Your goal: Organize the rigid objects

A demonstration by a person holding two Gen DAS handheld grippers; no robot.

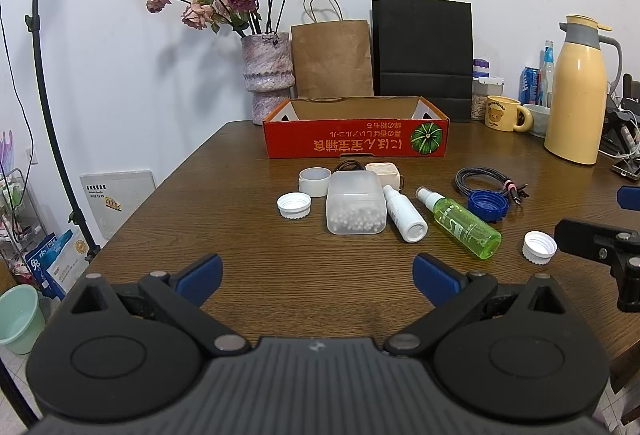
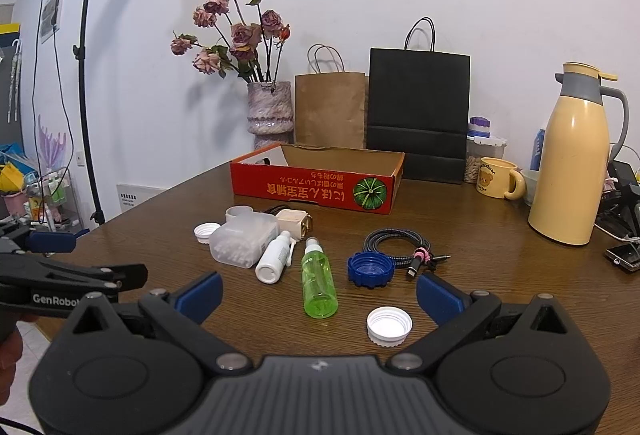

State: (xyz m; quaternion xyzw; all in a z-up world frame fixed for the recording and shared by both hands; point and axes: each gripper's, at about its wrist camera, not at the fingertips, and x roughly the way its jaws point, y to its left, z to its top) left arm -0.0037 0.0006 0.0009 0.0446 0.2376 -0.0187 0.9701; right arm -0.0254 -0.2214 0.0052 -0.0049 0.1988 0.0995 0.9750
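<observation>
Both the left gripper [image 1: 316, 275] and right gripper [image 2: 318, 295] hung spread, empty. The green bottle [image 2: 318, 285] lay before the box [image 2: 316, 191]; light, slippery, probably best pinched mid-body

Both grippers are hovering low, left gripper [image 1: 316, 273] and right gripper [image 2: 320, 293] gaping wide (nothing pinched), side by side.

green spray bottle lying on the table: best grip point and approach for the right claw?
Take the translucent green spray bottle across its cylindrical body, near mid-length, coming from above. It lies on its side, white nozzle pointing away, so the right claw, open, can likely straddle it; the narrow nozzle end offers less hold.
</observation>
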